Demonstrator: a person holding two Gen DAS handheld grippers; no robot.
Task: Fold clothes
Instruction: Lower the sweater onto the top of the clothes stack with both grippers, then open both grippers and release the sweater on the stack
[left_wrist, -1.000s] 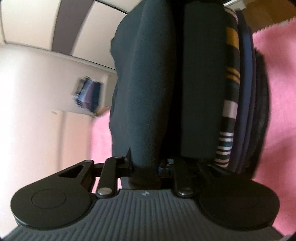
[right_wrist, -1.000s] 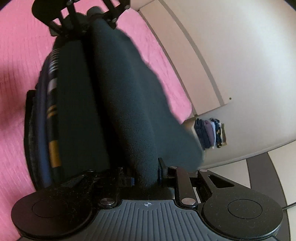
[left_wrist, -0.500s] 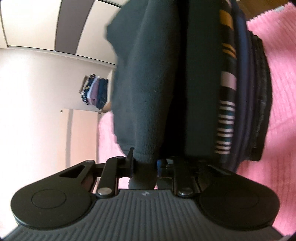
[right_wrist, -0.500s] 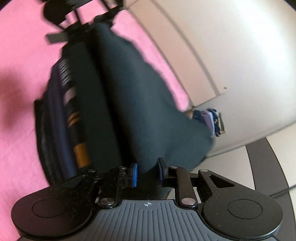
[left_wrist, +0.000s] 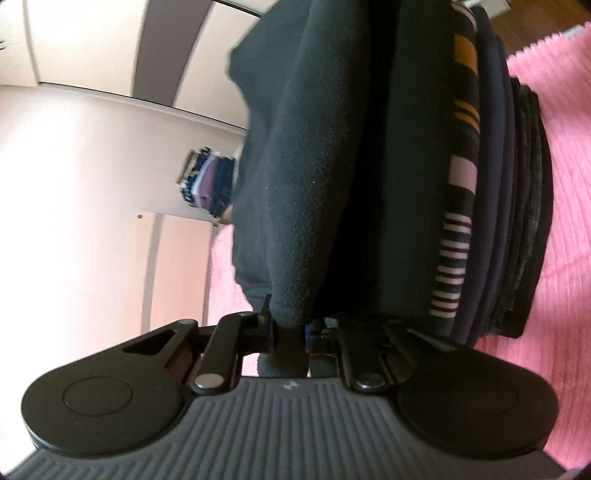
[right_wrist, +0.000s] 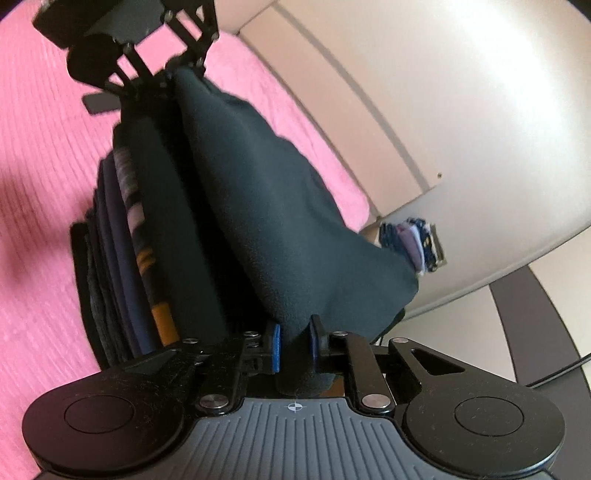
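A dark teal fleece garment (left_wrist: 295, 166) (right_wrist: 288, 229) stretches between both grippers. My left gripper (left_wrist: 288, 330) is shut on one end of it, blue pads pinching the cloth. My right gripper (right_wrist: 293, 341) is shut on the other end, and the left gripper (right_wrist: 177, 70) shows at the far end in the right wrist view. Beside the fleece sits a stack of folded clothes (left_wrist: 491, 192) (right_wrist: 122, 266): a striped piece with orange bands, navy layers and a dark grey one, resting on the pink bedspread (left_wrist: 565, 184) (right_wrist: 40, 184).
A second small pile of folded clothes (left_wrist: 207, 181) (right_wrist: 413, 243) sits far off by the pale cabinet wall (left_wrist: 92, 166). Pink bedspread extends around the stack. A wooden floor (left_wrist: 535, 26) shows past the bed's edge.
Both grippers stay shut on the fleece while the views have shifted; the fleece has swung a little away from the stack and hangs more loosely.
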